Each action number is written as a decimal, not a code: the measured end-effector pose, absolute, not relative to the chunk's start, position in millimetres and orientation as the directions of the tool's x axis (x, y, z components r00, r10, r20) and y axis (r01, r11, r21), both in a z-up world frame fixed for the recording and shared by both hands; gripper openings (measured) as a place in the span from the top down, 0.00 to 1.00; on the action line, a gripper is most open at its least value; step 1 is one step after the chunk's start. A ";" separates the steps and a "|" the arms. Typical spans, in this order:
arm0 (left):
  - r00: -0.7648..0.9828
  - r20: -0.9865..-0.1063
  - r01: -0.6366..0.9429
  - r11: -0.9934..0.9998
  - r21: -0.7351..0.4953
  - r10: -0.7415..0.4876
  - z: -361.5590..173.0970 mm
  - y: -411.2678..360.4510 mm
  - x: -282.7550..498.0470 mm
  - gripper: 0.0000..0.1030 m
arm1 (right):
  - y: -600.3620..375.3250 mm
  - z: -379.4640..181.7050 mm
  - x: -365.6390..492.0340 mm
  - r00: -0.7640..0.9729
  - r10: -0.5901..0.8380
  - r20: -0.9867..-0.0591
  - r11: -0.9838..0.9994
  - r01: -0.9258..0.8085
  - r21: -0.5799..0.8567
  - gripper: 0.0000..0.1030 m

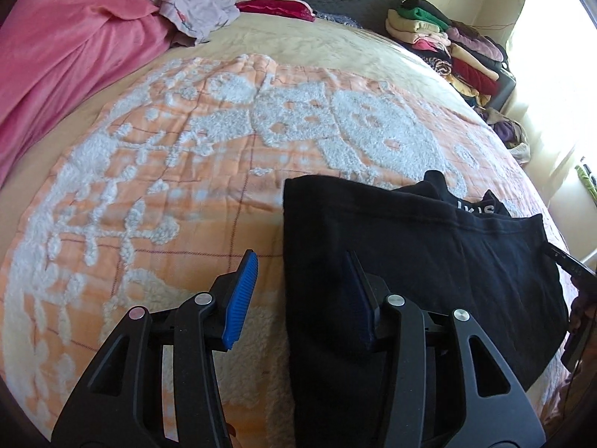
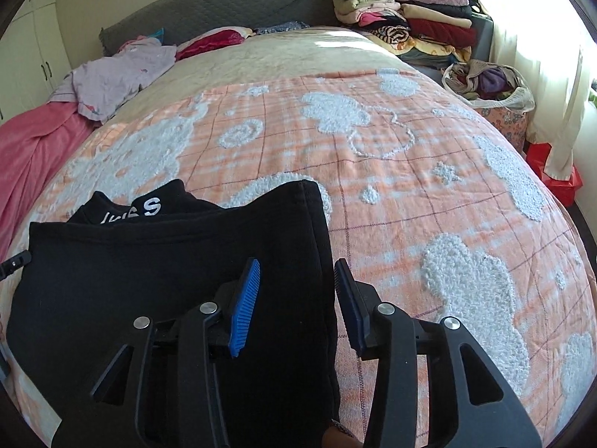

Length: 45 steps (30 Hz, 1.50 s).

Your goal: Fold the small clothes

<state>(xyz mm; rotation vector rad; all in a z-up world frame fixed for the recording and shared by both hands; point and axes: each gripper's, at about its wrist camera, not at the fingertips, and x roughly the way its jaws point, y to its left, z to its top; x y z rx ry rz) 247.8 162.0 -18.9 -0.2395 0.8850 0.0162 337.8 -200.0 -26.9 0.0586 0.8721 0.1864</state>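
Observation:
A black garment (image 1: pixel 429 254) with white letters near its collar lies folded flat on the orange and white bedspread (image 1: pixel 186 186). In the left wrist view my left gripper (image 1: pixel 300 257) hangs open over the garment's left edge. One blue pad (image 1: pixel 242 298) is above the bedspread and the other above the black cloth. In the right wrist view the same garment (image 2: pixel 168 261) fills the lower left. My right gripper (image 2: pixel 297 263) stands open astride its right edge, and neither pad presses on the cloth. The lettered collar (image 2: pixel 149 207) points toward the far side of the bed.
A pink blanket (image 1: pixel 56 67) and a crumpled lilac garment (image 1: pixel 186 3) lie at the far left of the bed. Folded clothes are stacked (image 2: pixel 410 18) at the far right by the grey headboard (image 2: pixel 242 3). A bag of clothes (image 2: pixel 488 82) sits beside the bed near the curtain.

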 end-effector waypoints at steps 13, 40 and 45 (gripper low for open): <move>0.621 -0.777 -0.092 0.974 -0.205 -0.105 -26.5 155.1 254.6 0.63 | -203.9 -29.0 338.7 0.620 0.240 -0.747 0.971 -0.150 0.187 0.71; 0.729 -0.675 -0.060 0.971 -0.231 -0.116 18.4 156.5 239.7 0.98 | -214.7 0.8 318.7 0.709 0.253 -0.658 0.965 -0.141 0.219 0.94; 0.722 -0.686 -0.077 0.975 -0.210 -0.091 8.4 156.0 247.8 0.98 | -216.2 -8.9 328.7 0.699 0.230 -0.677 0.970 -0.107 0.219 0.94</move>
